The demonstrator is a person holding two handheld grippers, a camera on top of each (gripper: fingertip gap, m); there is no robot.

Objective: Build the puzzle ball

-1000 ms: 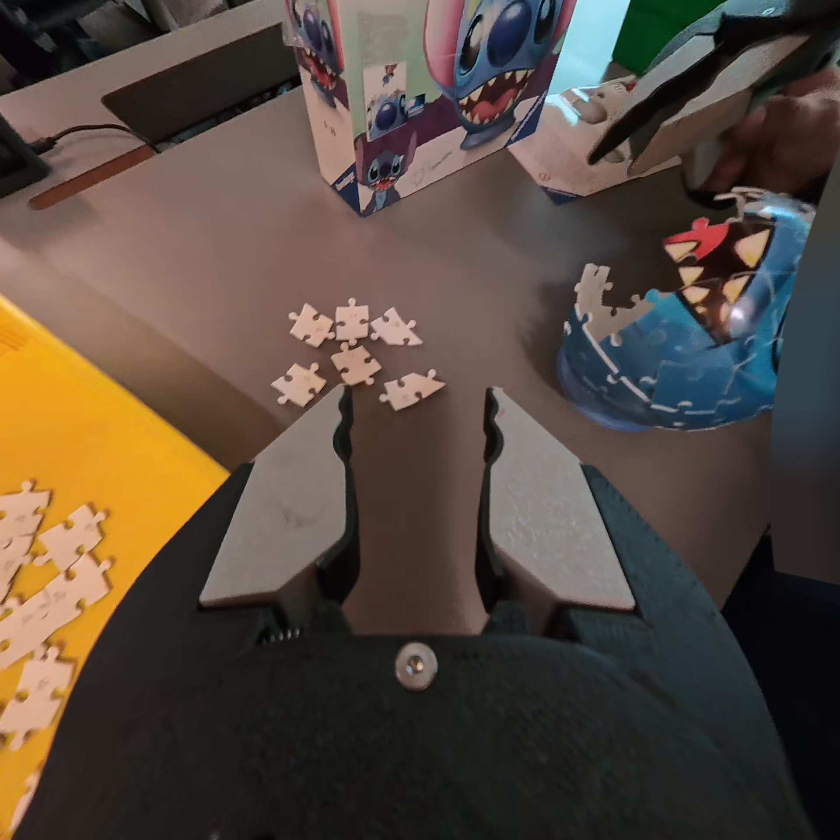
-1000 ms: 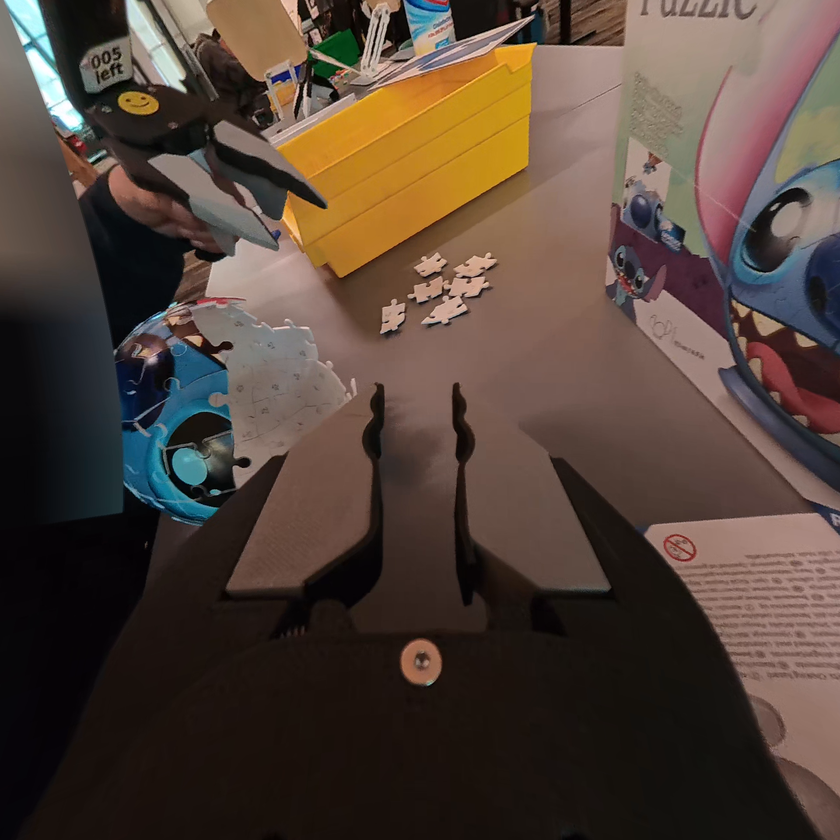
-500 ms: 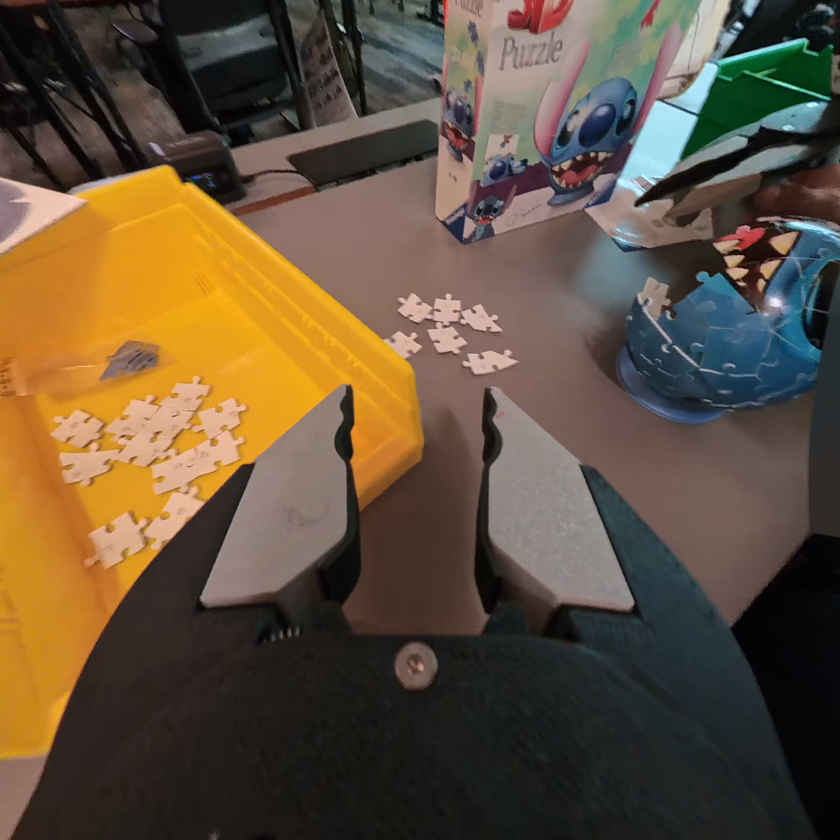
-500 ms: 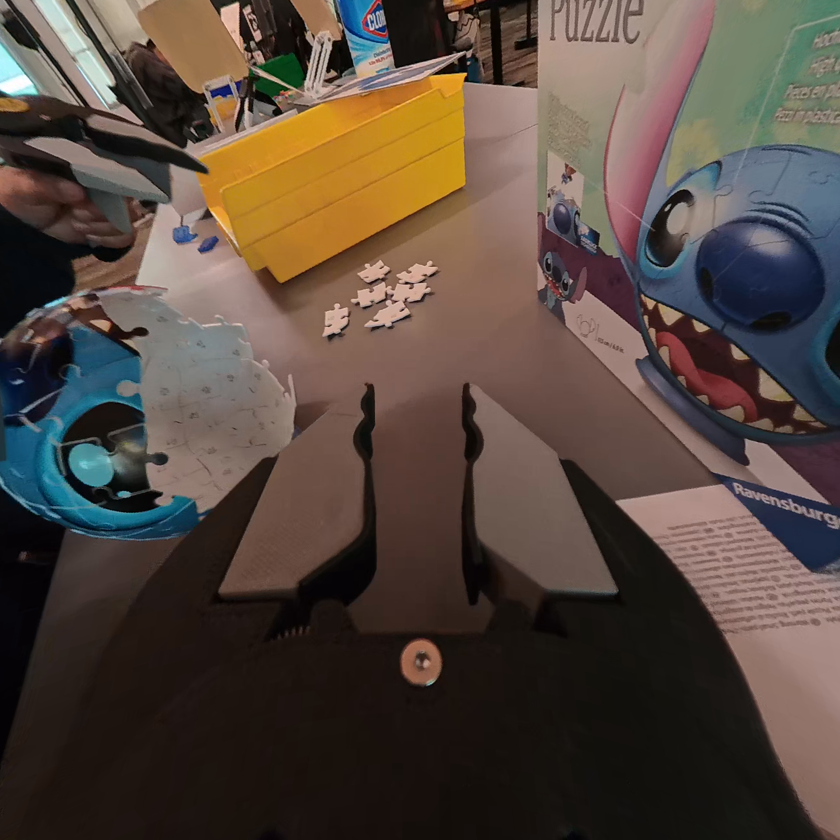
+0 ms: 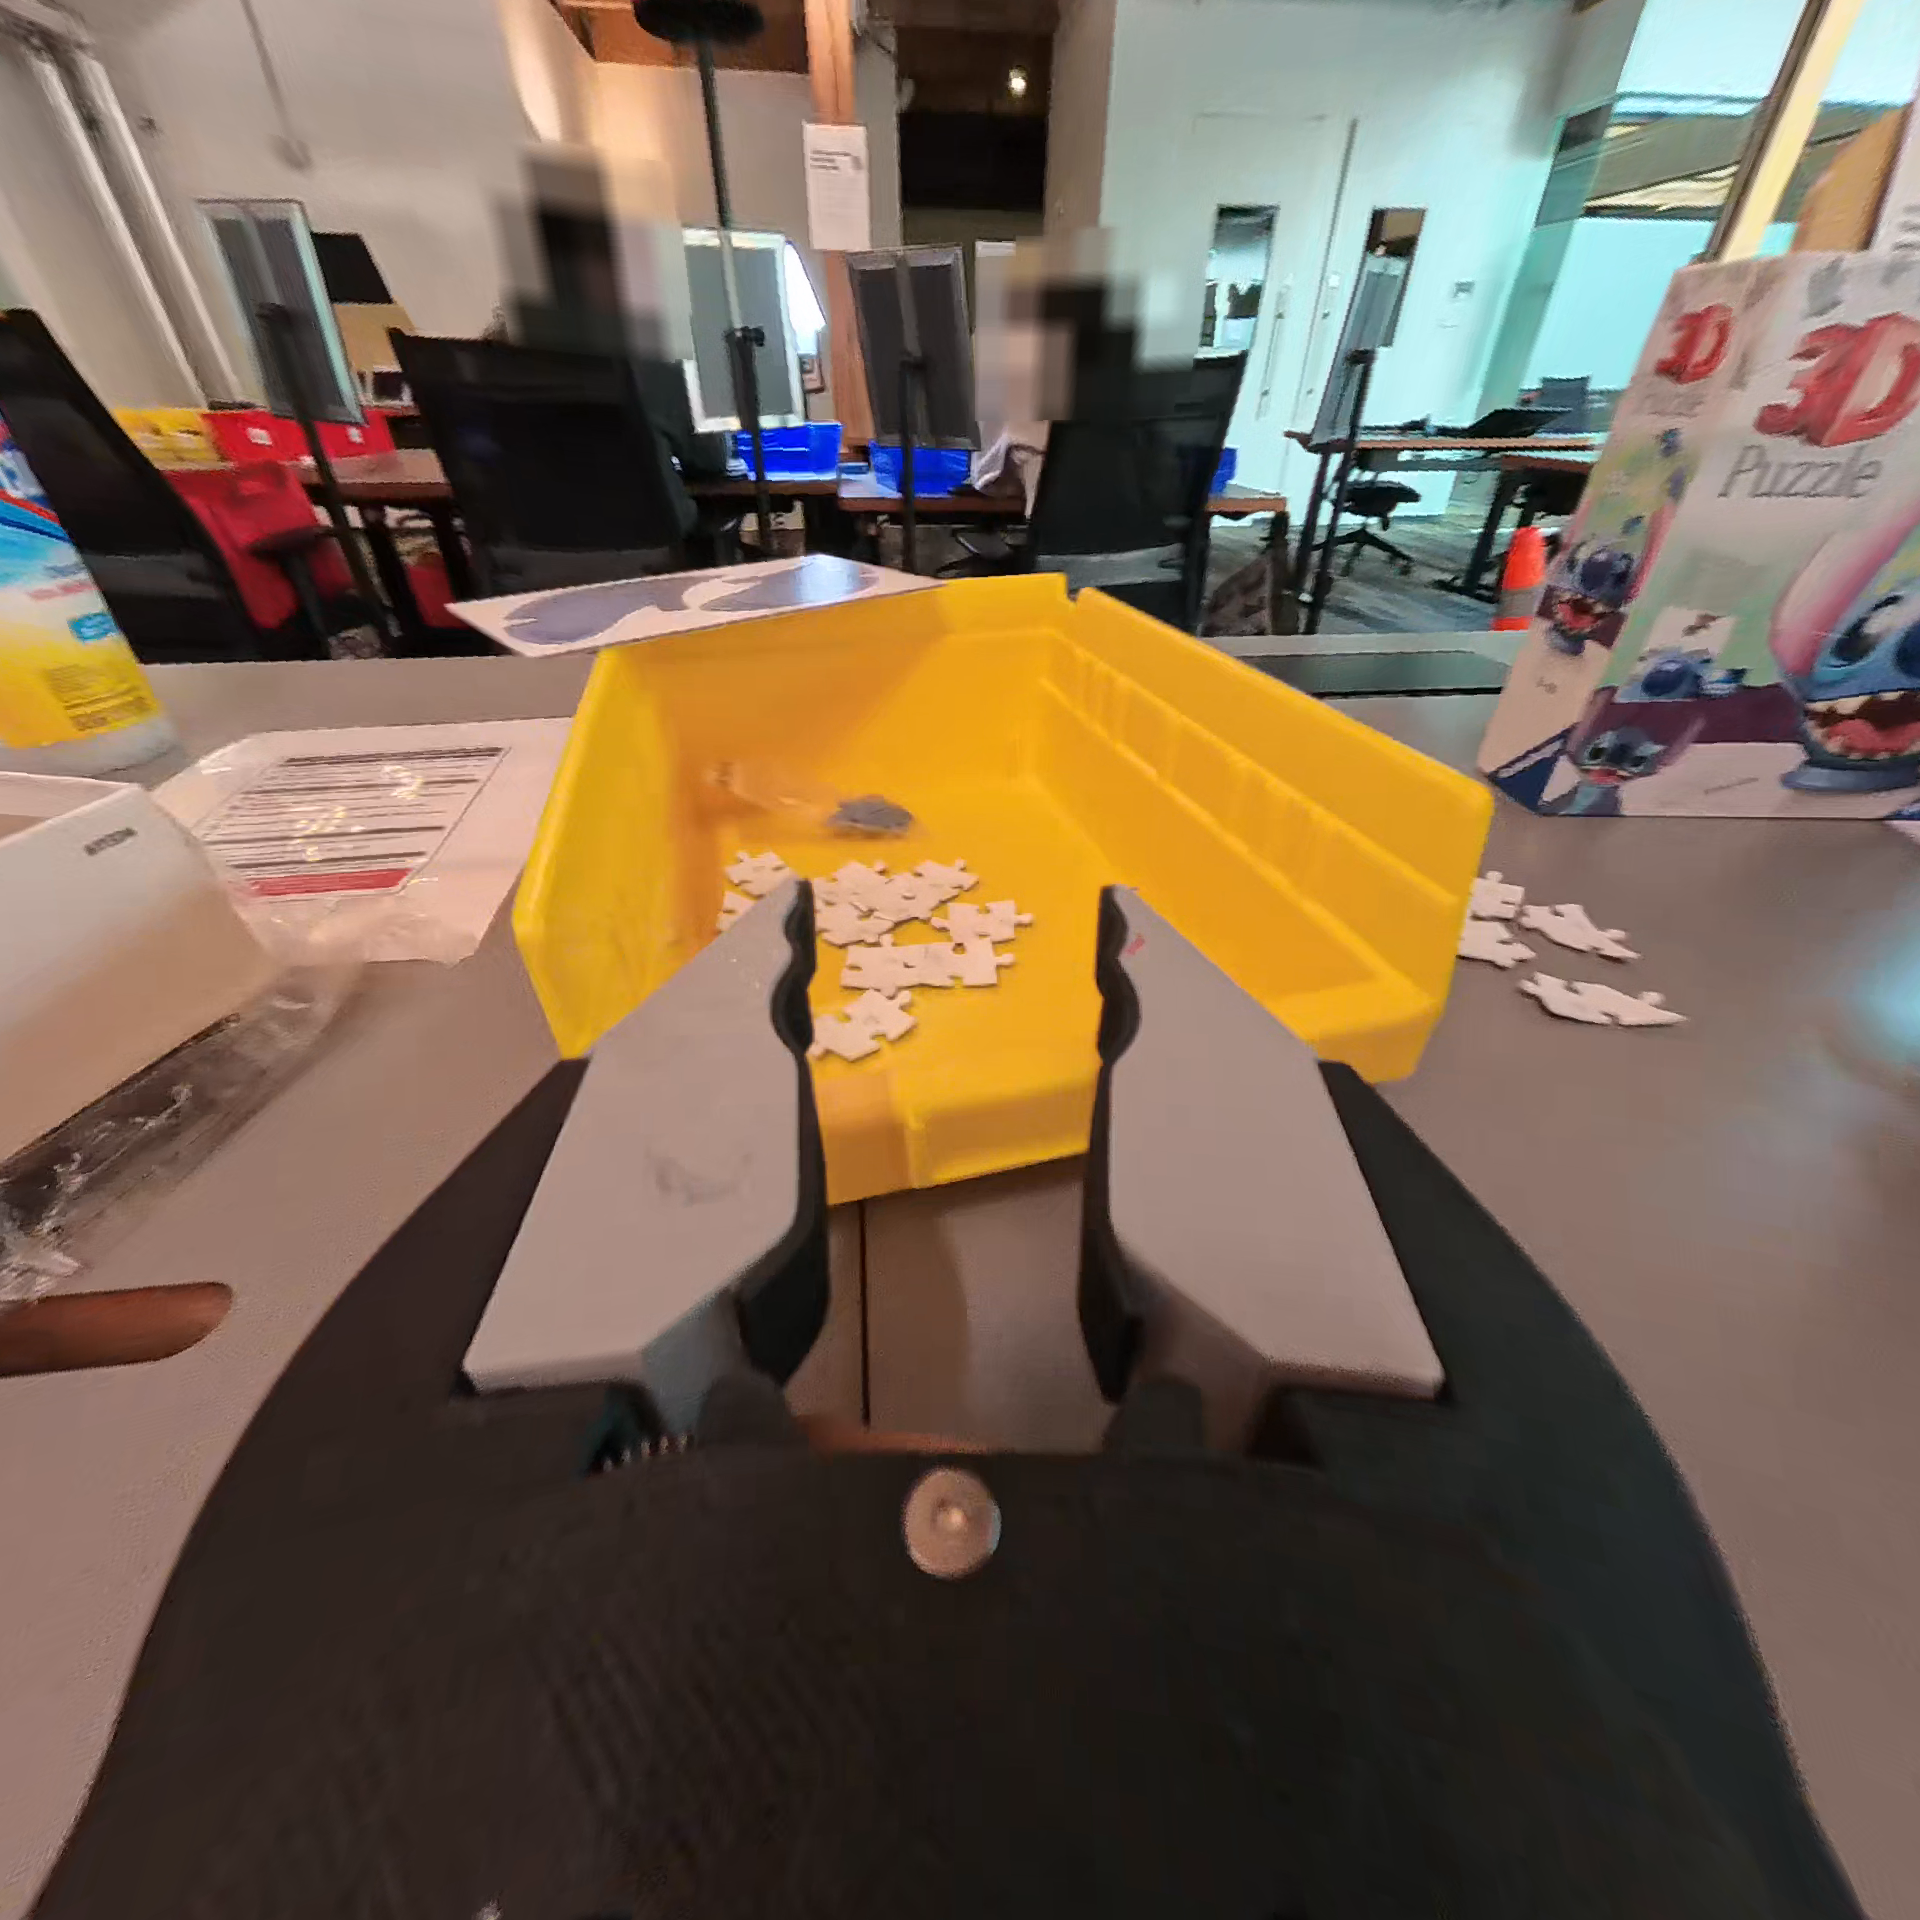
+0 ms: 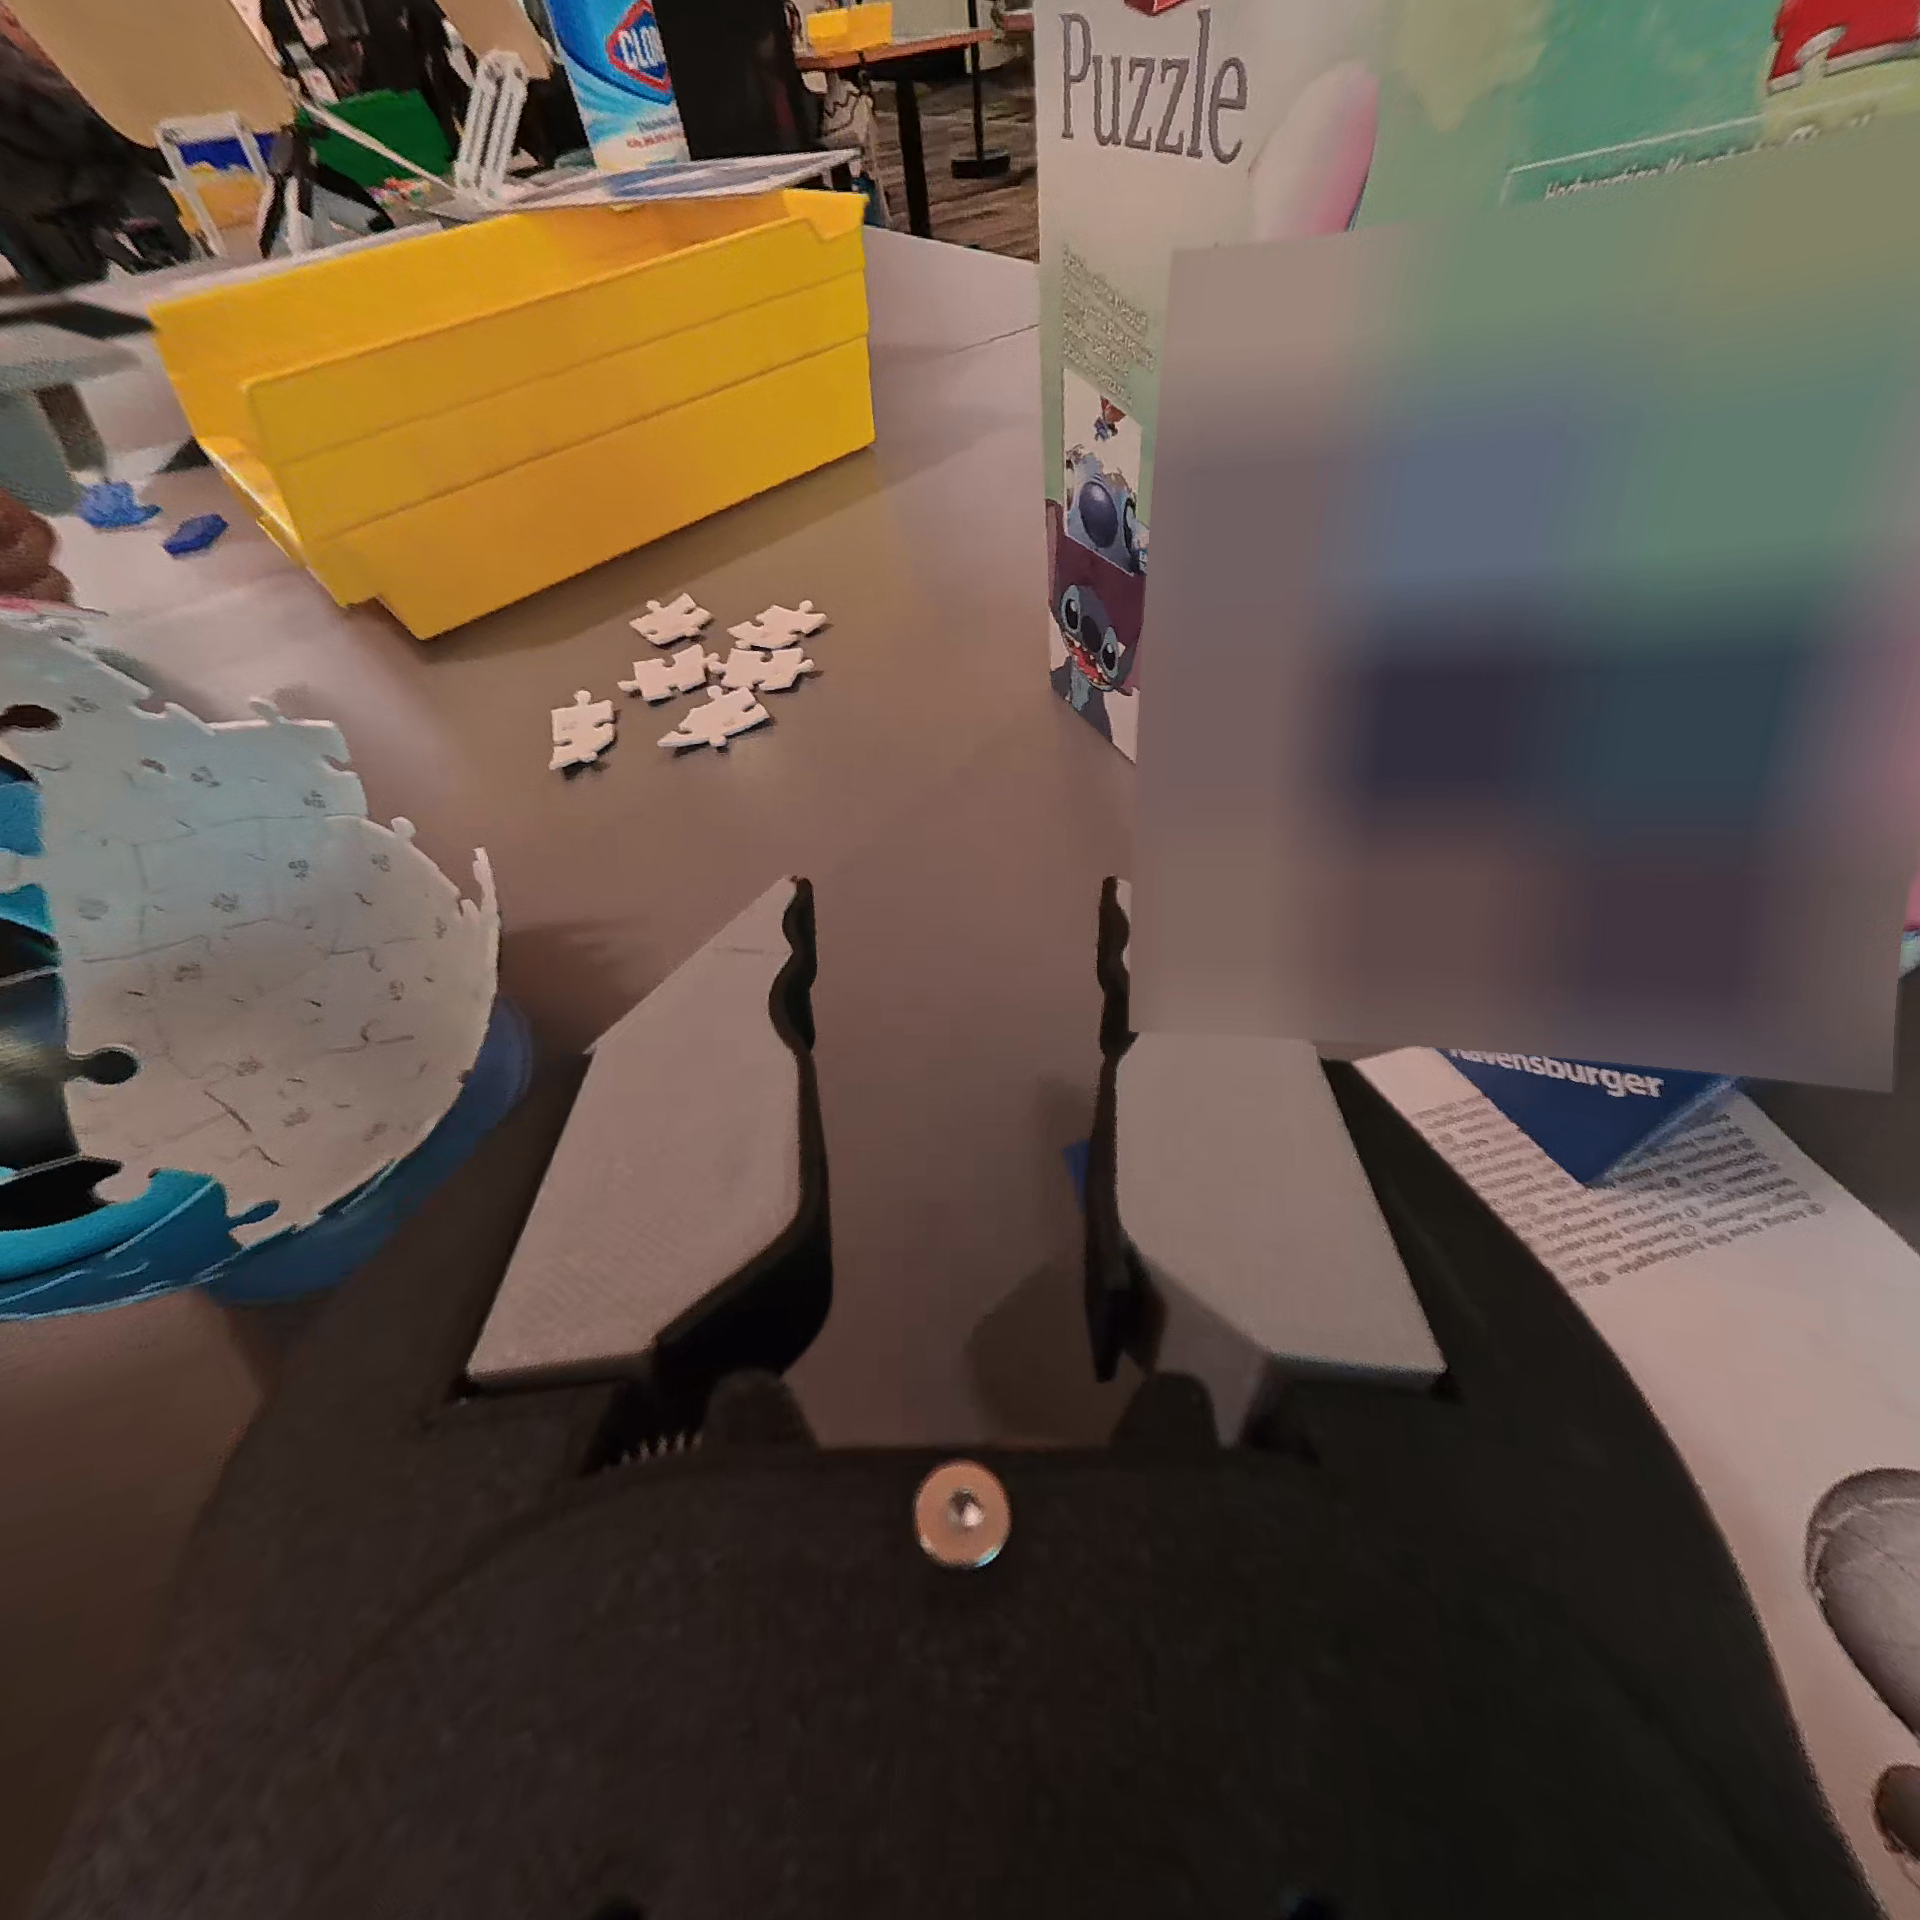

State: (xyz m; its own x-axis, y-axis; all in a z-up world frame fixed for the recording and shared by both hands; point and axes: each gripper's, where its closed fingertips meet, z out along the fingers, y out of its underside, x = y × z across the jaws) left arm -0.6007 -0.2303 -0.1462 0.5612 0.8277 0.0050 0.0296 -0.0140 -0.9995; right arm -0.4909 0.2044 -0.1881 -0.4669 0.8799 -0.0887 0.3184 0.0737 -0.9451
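My left gripper [image 5: 954,920] is open and empty, pointing into the open front of a yellow bin [image 5: 1288,831] that holds several white puzzle pieces [image 5: 914,935]. A few loose pieces [image 5: 1558,951] lie on the table to the bin's right. My right gripper [image 6: 956,914] is open and empty above bare table. The half-built puzzle ball [image 6: 229,935], white inside with a blue outside, sits at its left. Loose white pieces [image 6: 696,675] lie ahead of it, in front of the yellow bin [image 6: 540,416]. The left gripper shows only as a sliver at the far left edge.
The puzzle box [image 5: 1745,582] stands at the right; in the right wrist view [image 6: 1101,416] it is partly blurred over. A printed sheet [image 6: 1621,1226] lies at right. A wipes canister [image 5: 52,623], white object [image 5: 94,935] and plastic-wrapped paper [image 5: 332,831] sit left of the bin. Two blue pieces [image 6: 156,520] lie by the bin. Across from one pair of fingers to the other is roughly 45 cm.
My left gripper swung left and tilted up, from facing the loose pieces and ball to facing the yellow bin. My right gripper opened wider and turned slightly right toward the box.
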